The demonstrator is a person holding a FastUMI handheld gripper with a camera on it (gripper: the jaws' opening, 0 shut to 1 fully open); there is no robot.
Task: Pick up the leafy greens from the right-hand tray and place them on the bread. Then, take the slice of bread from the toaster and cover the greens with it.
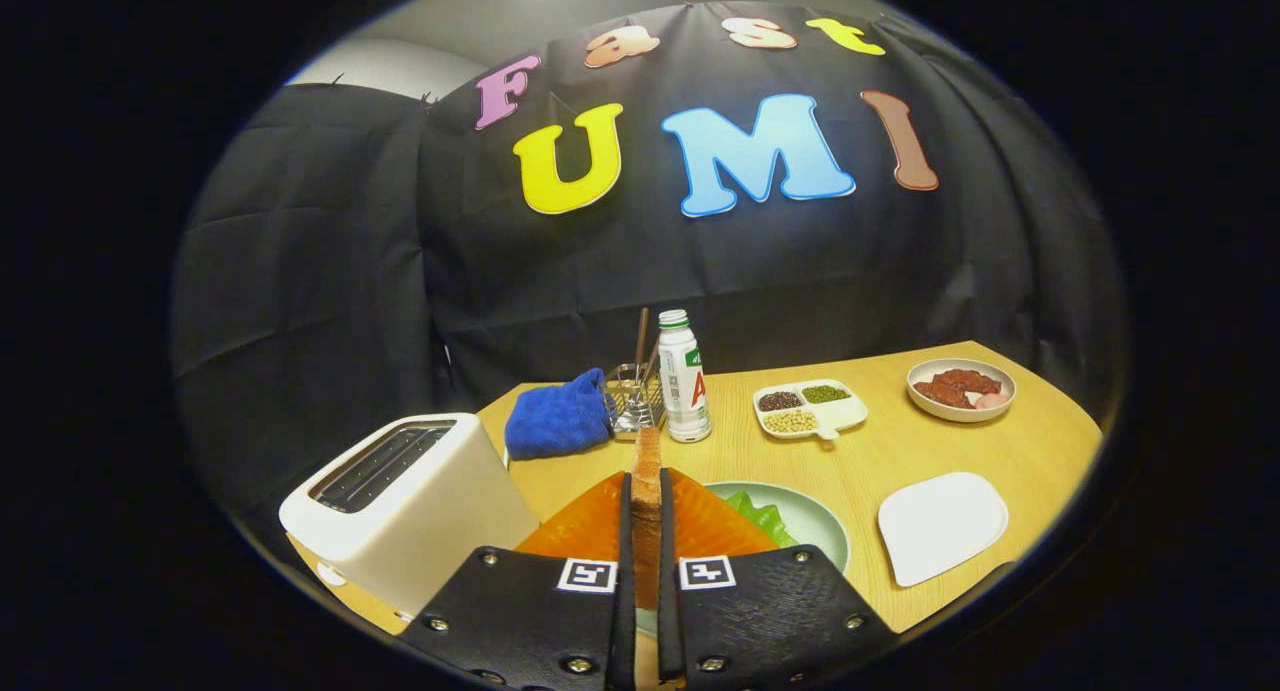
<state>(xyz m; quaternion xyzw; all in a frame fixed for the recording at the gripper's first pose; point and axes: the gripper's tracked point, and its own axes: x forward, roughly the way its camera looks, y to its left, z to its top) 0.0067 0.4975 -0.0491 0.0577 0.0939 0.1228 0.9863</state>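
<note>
My gripper [646, 541] is shut on a slice of toasted bread [646, 481], held edge-on and upright between both fingers. Just beyond the fingers, below the slice, lies a pale green plate [815, 526] with leafy greens [760, 516] on it; the fingers and the held slice hide whatever lies under the greens. An orange mat [590, 526] sits under the plate. The white toaster [405, 506] stands to the left of the fingers, its slots showing dark. A white tray [940, 526] lies to the right of the plate with nothing on it.
On the wooden table [900, 441], beyond the plate, stand a white bottle [683, 376], a wire rack with sticks [635, 396] and a blue cloth [557, 416]. A divided dish of beans [808, 408] and a bowl of meat [960, 388] sit at the far right.
</note>
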